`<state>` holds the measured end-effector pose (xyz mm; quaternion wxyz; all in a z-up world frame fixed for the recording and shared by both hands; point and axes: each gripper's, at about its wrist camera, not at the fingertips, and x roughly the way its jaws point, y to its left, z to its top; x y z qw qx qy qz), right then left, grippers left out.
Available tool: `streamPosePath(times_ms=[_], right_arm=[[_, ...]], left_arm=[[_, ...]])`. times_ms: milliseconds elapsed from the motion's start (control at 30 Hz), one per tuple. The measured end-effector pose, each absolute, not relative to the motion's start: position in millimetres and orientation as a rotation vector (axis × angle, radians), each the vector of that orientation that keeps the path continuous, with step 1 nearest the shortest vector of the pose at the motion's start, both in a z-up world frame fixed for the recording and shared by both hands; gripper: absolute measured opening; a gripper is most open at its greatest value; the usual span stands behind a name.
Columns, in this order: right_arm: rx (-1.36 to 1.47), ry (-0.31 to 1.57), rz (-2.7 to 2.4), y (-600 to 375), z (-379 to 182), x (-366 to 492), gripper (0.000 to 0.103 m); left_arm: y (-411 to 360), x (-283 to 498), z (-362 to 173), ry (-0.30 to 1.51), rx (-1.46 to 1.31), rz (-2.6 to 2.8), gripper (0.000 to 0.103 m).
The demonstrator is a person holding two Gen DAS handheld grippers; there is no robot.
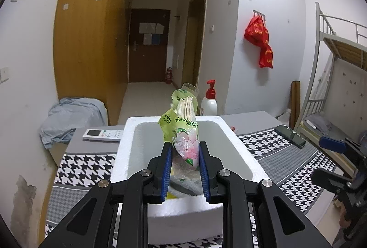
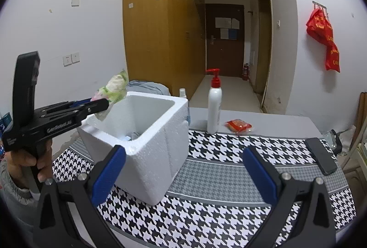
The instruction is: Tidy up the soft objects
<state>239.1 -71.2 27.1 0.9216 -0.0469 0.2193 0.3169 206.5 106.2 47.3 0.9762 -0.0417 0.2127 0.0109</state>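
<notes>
My left gripper [image 1: 185, 151] is shut on a green and pink tissue pack [image 1: 183, 133] and holds it above the near rim of a white foam box [image 1: 128, 133]. The right wrist view shows that left gripper [image 2: 101, 106] with the tissue pack [image 2: 113, 87] over the left rim of the foam box [image 2: 146, 156]. Soft items lie at the box's bottom, partly hidden. My right gripper [image 2: 183, 170] is open and empty, above the houndstooth cloth to the right of the box.
A white pump bottle [image 2: 214, 108] and a red snack packet [image 2: 238, 126] stand behind the box. A black phone [image 2: 321, 158] lies at the right. A remote control [image 1: 103, 134] and a blue-grey cloth heap [image 1: 71, 119] are at the left. A bunk bed [image 1: 339, 64] stands right.
</notes>
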Motion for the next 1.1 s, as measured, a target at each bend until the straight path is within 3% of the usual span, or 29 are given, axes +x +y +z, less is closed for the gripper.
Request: streamPosePath(times_ms=[267, 333, 400, 467, 600, 1100], right_arm=[[-0.087, 0.472, 0.603, -86, 20, 238, 0.103], [-0.084, 0.477, 0.589, -89, 18, 238, 0.103], [-0.080, 0.478, 0.583, -92, 18, 239, 0.103], [-0.076, 0.478, 0.578, -94, 17, 240, 0.103], [-0.072, 0.477, 0.576, -97, 18, 240, 0.103], [-0.039, 0.434, 0.586, -124, 29, 207, 0.103]], left_arm=[[109, 229, 39, 0.465, -0.089, 0.019, 0.027], [108, 231, 37, 0.470, -0.086, 0.021, 0.040], [106, 230, 38, 0.459, -0.078, 0.035, 0.077], [104, 227, 40, 0.440, -0.072, 0.050, 0.089], [95, 219, 42, 0.419, -0.052, 0.040, 0.099], [72, 145, 63, 0.323, -0.097, 0.110, 0.101]])
